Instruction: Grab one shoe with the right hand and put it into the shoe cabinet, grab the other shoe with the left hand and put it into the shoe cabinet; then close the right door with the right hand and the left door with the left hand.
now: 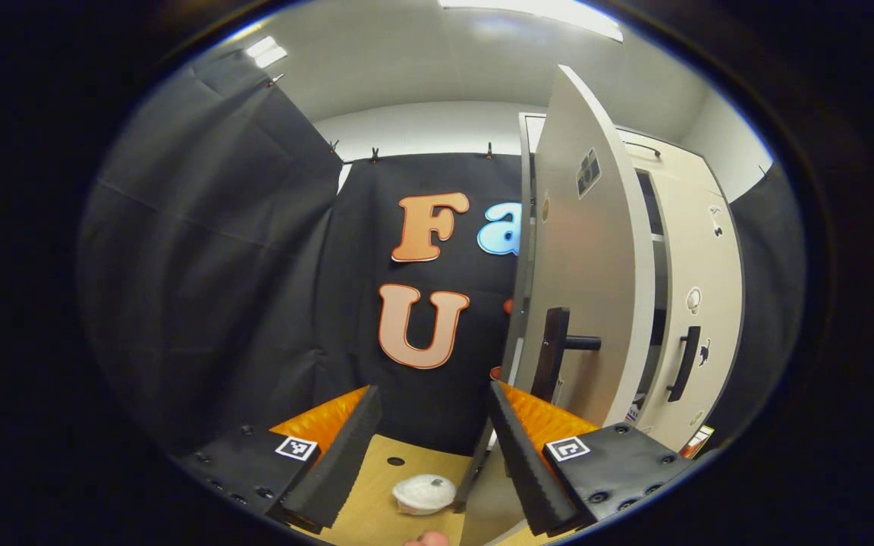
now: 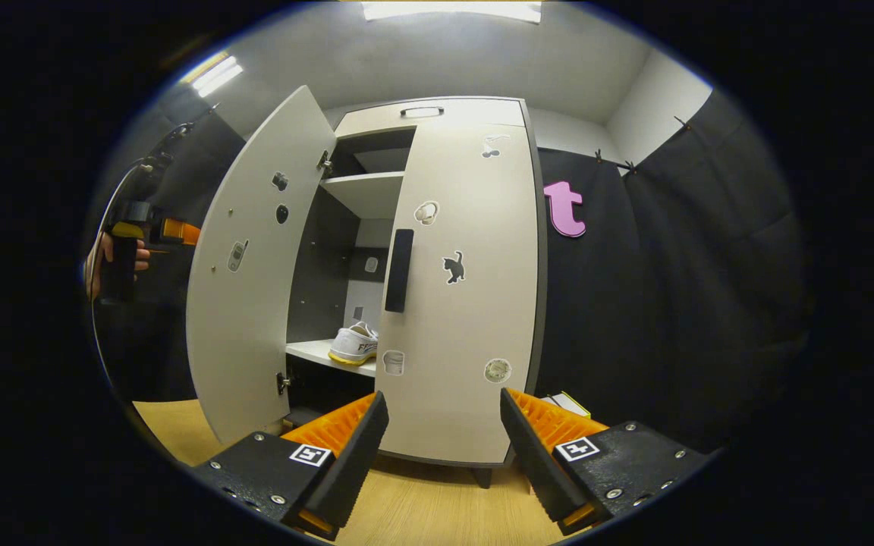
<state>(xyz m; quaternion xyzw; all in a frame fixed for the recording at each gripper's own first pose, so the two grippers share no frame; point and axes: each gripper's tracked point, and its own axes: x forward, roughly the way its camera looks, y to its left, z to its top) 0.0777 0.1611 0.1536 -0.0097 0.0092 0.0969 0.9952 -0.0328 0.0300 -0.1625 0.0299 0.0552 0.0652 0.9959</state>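
Right claw (image 2: pixel 443 444): fingers apart, empty, facing right door (image 2: pixel 463 288), which looks closed. Left claw (image 1: pixel 433 455): fingers apart, empty, just beside left door (image 1: pixel 589 288) edge, near its handle (image 1: pixel 551 353). Shoe (image 2: pixel 353 345) on cabinet shelf (image 2: pixel 315 353) near front lip. Risk: left door swinging shut could clip shoe or pinch finger. Open room left of door.

Left tongs (image 1: pixel 433 447) spread wide at bottom centre, gripping nothing. Right tongs (image 2: pixel 443 447) likewise parted, empty. Hand (image 2: pixel 114 262) at far left, clasping the left tongs.
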